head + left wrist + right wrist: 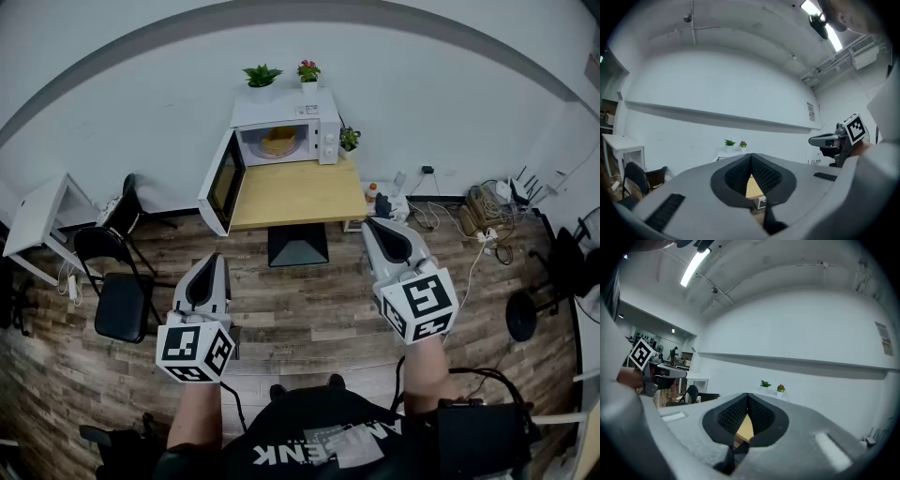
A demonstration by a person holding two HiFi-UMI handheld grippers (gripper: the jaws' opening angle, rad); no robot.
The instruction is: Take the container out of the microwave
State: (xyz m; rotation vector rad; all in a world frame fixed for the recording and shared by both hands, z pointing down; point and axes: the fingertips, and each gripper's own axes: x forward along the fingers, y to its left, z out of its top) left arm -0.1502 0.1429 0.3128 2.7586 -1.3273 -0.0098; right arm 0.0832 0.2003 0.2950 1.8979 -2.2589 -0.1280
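A white microwave (286,131) stands at the back of a wooden table (295,194), its door (223,183) swung open to the left. Inside it sits a yellow-orange container (278,142). My left gripper (215,260) and right gripper (372,226) are both held level over the floor, well short of the table, shut with nothing between the jaws. In the left gripper view the closed jaws (751,155) point toward the table (753,187), with the right gripper (834,139) off to the side. The right gripper view shows its shut jaws (747,395) the same way.
Two potted plants (262,75) stand on the microwave and a small one (350,139) beside it. Black chairs (117,281) and a white desk (37,220) are at the left. Cables and clutter (469,211) lie on the floor at the right.
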